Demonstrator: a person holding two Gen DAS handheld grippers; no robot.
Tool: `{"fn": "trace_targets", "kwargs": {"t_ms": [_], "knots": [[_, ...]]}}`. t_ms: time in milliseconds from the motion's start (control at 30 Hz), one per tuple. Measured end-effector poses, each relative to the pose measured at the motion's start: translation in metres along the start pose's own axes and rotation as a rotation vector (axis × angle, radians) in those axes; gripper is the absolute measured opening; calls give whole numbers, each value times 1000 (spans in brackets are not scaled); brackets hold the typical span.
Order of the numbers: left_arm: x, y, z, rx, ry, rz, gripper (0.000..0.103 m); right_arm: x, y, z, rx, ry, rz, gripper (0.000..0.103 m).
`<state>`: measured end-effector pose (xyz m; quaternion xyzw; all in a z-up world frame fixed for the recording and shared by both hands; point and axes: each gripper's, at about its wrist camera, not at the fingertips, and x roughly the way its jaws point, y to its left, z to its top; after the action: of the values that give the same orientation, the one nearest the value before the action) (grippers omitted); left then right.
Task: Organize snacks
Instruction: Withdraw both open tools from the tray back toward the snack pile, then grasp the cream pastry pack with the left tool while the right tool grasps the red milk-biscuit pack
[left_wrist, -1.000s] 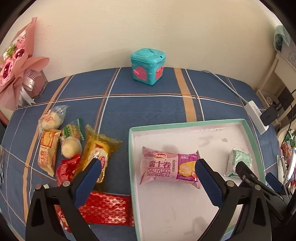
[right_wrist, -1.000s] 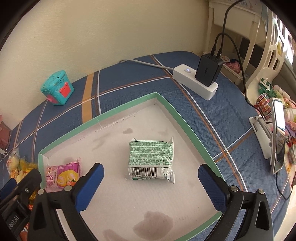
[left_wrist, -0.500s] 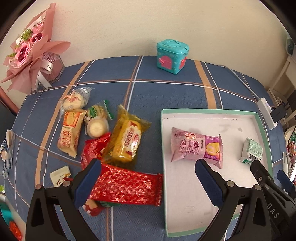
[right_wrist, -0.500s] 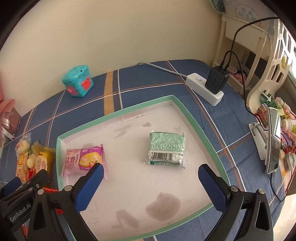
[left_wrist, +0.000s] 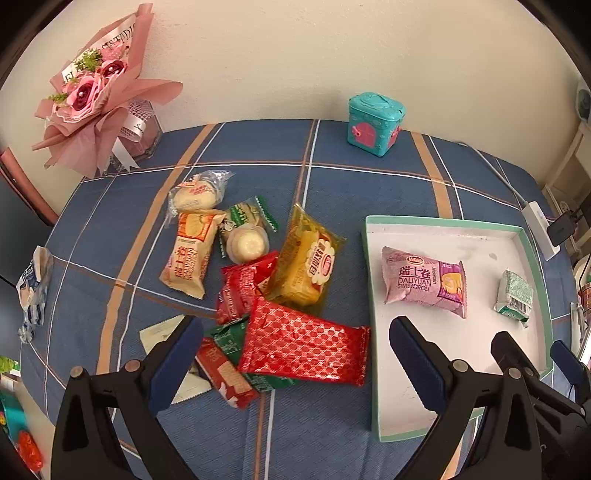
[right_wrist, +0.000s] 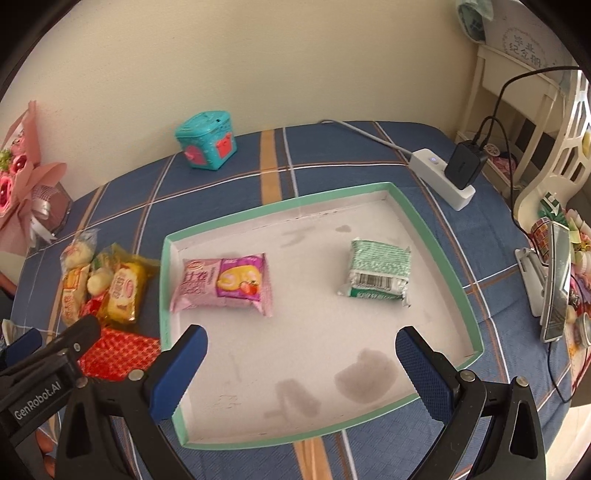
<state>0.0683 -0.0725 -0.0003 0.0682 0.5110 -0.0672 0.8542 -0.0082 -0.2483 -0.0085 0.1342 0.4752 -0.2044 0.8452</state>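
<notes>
A green-rimmed white tray (left_wrist: 439, 221) (right_wrist: 280, 206) lies on the blue plaid cloth. In it are a pink Swiss roll pack (left_wrist: 424, 282) (right_wrist: 225, 282) and a green-white packet (left_wrist: 515, 293) (right_wrist: 378, 273). Left of the tray sits a pile of snacks: a big red foil pack (left_wrist: 304, 345) (right_wrist: 118, 352), a yellow pack (left_wrist: 308, 262) (right_wrist: 123, 291), an orange pack (left_wrist: 190, 253), small red packs (left_wrist: 242, 288) and round cakes (left_wrist: 247, 242). My left gripper (left_wrist: 295, 360) is open above the red foil pack. My right gripper (right_wrist: 301, 369) is open over the tray's near part, holding nothing.
A teal toy box (left_wrist: 375, 123) (right_wrist: 207, 140) stands at the back by the wall. A pink bouquet (left_wrist: 96, 107) leans at back left. A white power strip with charger (right_wrist: 448, 177) and a phone on a stand (right_wrist: 554, 280) lie right of the tray.
Both grippers have pulled back and shifted left. The left view now takes in the whole snack pile, and the tray has slid right in it. Both stay open.
</notes>
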Motion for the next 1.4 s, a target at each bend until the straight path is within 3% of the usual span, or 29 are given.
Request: {"fn": "trace_targets", "kwargs": {"t_ms": [667, 967, 1400], "knots": [[-4, 73, -21, -153, 15, 17, 101, -10, 58, -10, -89, 15, 88, 103], [7, 119, -33, -279, 49, 28, 101, -2, 99, -16, -135, 45, 181, 103], [40, 183, -54, -504, 153, 58, 101, 23, 148, -39, -192, 169, 310, 101]]}}
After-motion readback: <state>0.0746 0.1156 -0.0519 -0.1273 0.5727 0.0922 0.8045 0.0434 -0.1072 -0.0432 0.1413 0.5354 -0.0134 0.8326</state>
